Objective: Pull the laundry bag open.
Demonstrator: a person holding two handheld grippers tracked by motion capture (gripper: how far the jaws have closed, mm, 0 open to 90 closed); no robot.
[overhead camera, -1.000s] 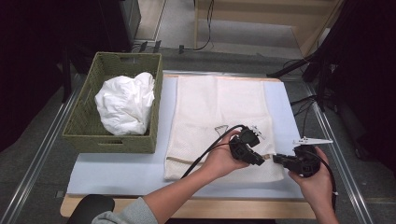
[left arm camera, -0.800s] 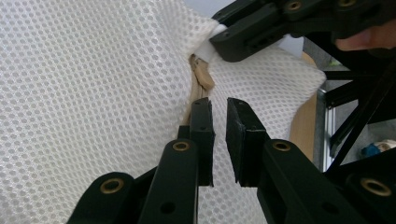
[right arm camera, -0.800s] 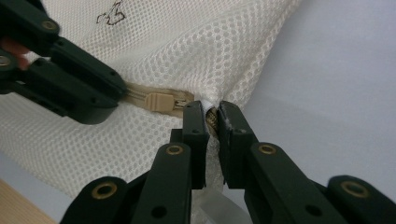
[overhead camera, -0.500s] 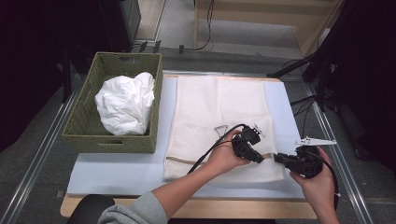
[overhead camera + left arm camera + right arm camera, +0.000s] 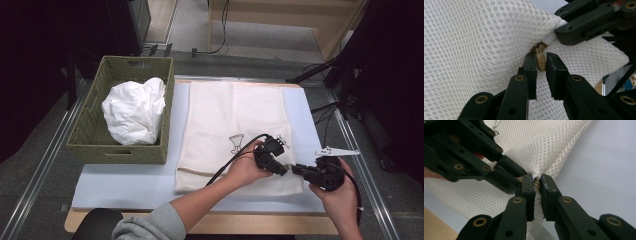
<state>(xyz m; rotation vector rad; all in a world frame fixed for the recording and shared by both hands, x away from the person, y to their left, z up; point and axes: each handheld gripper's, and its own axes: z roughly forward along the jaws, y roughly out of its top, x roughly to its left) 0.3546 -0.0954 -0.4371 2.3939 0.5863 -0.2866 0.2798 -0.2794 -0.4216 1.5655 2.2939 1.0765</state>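
The left tool [image 5: 541, 72] has its two jaws nearly together, pinching a small tan zipper pull [image 5: 540, 61]. The right tool [image 5: 537, 185] is squeezed tight on the corner of the white mesh bag [image 5: 235, 130], right by the zipper. Both tools meet at the bag's near right corner. The bag lies flat on the tabletop [image 5: 125, 182]. To its left, a green basket [image 5: 90, 142] holds a crumpled white cloth [image 5: 134, 110].
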